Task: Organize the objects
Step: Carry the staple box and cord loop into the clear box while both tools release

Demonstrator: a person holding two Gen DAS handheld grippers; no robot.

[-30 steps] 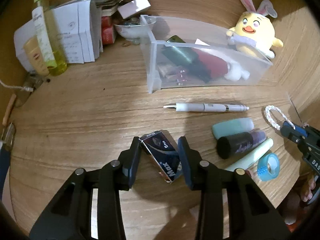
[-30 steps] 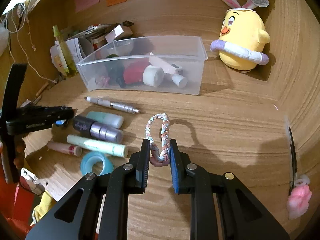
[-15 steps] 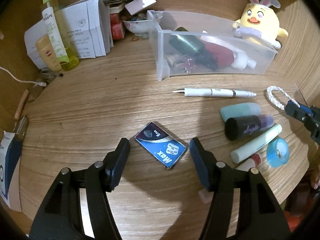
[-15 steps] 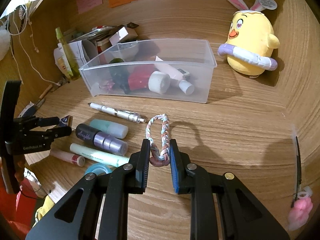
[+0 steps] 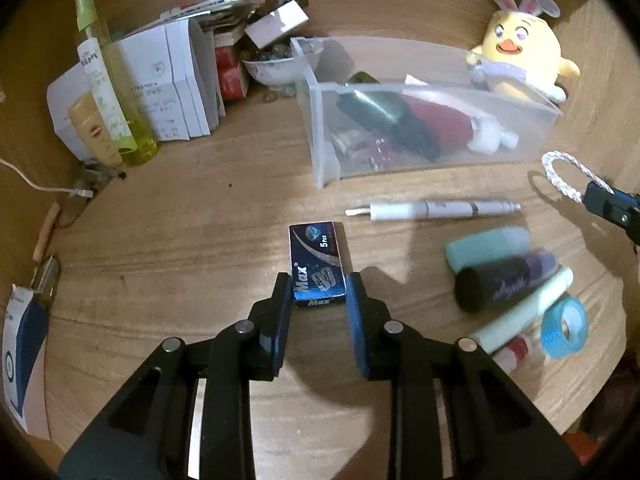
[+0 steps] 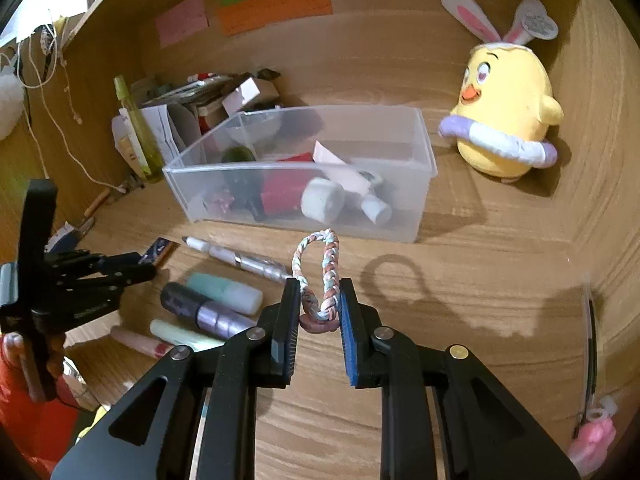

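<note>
Closing, my left gripper (image 5: 319, 294) brackets the near end of a small dark-blue "Max" box (image 5: 317, 260) lying flat on the wooden desk (image 5: 180, 240); my right gripper (image 6: 320, 306) clamps a pastel braided loop (image 6: 318, 272) near the clear bin (image 6: 420, 184).

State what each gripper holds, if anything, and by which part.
Right gripper: braided loop, pinched at its near end. Left gripper: jaws closing around the near end of the blue Max box.
</note>
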